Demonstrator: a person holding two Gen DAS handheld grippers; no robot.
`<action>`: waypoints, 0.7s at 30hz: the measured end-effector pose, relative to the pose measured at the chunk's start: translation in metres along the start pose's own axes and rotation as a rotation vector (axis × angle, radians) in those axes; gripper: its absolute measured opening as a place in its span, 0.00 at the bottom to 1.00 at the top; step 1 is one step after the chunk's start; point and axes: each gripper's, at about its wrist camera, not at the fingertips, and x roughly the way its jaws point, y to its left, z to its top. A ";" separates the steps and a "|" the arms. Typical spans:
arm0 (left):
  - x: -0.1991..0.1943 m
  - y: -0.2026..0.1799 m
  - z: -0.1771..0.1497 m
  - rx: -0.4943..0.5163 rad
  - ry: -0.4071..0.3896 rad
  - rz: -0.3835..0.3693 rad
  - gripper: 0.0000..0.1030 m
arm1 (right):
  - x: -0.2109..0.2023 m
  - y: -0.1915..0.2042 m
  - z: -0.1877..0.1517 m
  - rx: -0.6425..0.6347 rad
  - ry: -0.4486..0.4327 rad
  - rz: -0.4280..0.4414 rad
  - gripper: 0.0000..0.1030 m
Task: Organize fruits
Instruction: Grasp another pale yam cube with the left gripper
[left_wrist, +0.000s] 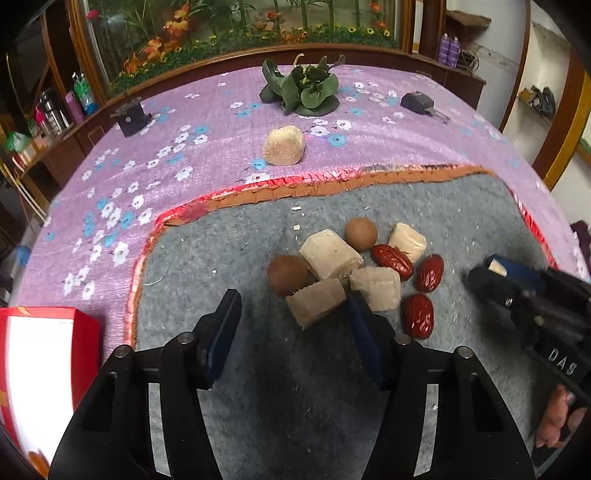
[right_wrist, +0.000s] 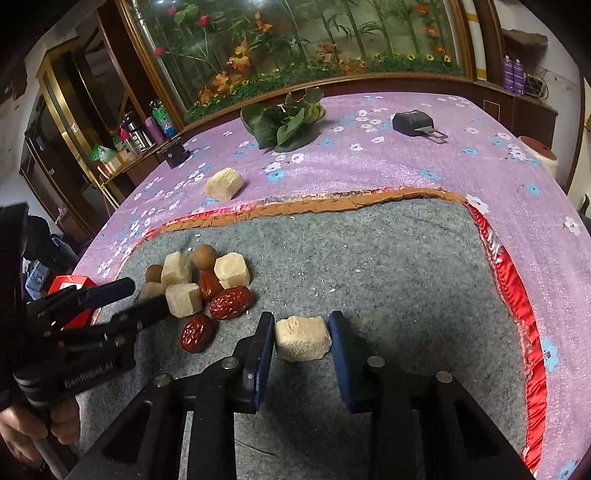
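A pile of fruit lies on the grey mat (left_wrist: 258, 369): several pale sugarcane chunks (left_wrist: 330, 254), two brown longans (left_wrist: 361, 233) and three red dates (left_wrist: 417, 315). My left gripper (left_wrist: 291, 314) is open, its jaws around the nearest pale chunk (left_wrist: 316, 301) without closing. In the right wrist view my right gripper (right_wrist: 302, 334) holds a pale chunk (right_wrist: 303, 338) between its pads, right of the pile (right_wrist: 207, 284). One more pale chunk (left_wrist: 283, 144) lies apart on the purple cloth.
A leafy green vegetable (left_wrist: 301, 86) sits at the table's far side. Two black mounts (left_wrist: 131, 116) (left_wrist: 419, 101) stand on the purple floral cloth (left_wrist: 110, 184). A red box (left_wrist: 40, 354) is at the left edge. A cabinet with flower decor stands behind.
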 end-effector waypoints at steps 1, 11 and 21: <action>-0.001 -0.001 0.000 0.003 -0.007 -0.007 0.50 | 0.000 0.000 0.000 -0.001 0.000 0.000 0.29; 0.000 -0.010 -0.015 0.036 -0.011 -0.079 0.34 | 0.000 0.002 -0.001 0.000 0.000 0.001 0.29; 0.007 -0.007 -0.004 0.039 -0.013 -0.072 0.33 | 0.000 0.002 -0.001 0.002 0.000 0.003 0.29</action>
